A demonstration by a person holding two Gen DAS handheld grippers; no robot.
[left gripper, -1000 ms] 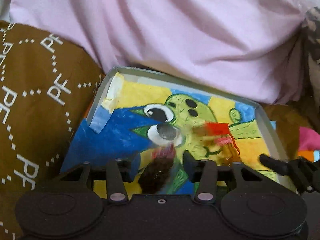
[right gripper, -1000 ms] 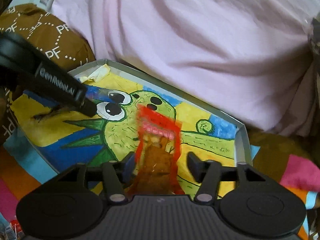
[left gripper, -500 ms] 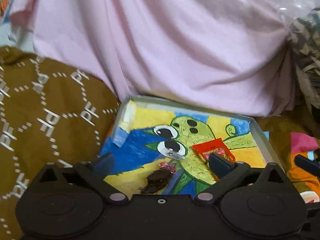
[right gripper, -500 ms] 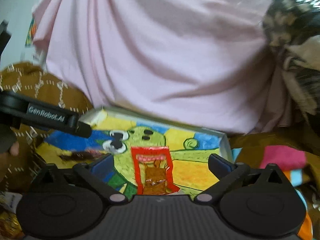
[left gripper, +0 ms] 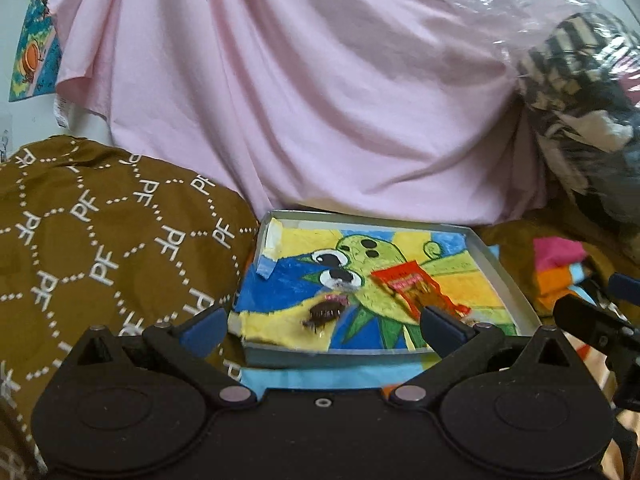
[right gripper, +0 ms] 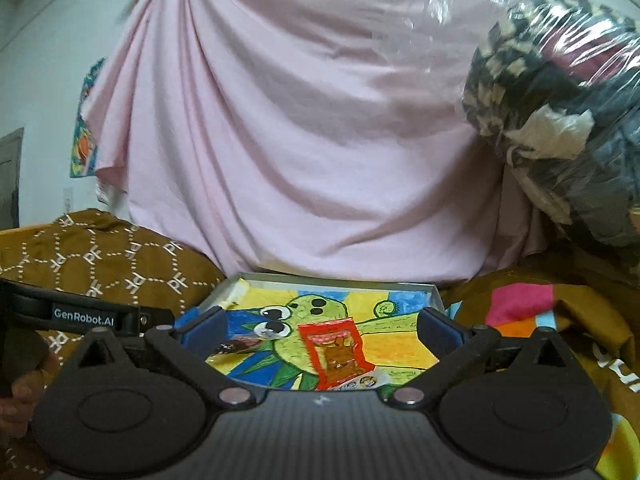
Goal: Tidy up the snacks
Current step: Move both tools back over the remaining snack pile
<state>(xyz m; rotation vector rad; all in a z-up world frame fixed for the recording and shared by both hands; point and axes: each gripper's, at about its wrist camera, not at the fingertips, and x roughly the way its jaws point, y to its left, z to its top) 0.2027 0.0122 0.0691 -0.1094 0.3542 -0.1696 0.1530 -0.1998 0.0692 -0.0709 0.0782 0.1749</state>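
Observation:
A shallow grey tray (left gripper: 500,276) with a painted green cartoon creature on its floor lies on the bedding. In it lie a red snack packet (left gripper: 416,286) and, to its left, a dark brown snack with a pink end (left gripper: 322,312). My left gripper (left gripper: 322,328) hangs in front of the tray's near edge, open wide with nothing between its blue pads. My right gripper (right gripper: 322,326) is also open wide and holds nothing, and it sits back from the tray (right gripper: 436,300). The red packet (right gripper: 338,354) and the dark snack (right gripper: 236,346) show beyond it.
A pink sheet (left gripper: 320,100) hangs behind the tray. A brown cushion printed with "PF" (left gripper: 100,240) bulges at its left. A plastic-wrapped bundle (right gripper: 560,120) looms at the upper right. Colourful patchwork cloth (left gripper: 560,264) lies right of the tray. A hand (right gripper: 20,392) holds the left gripper's handle.
Both grippers let go and opened wide: the left dropped the dark snack, the right the red packet, and both snacks now lie in the tray. Both grippers drew back and rose.

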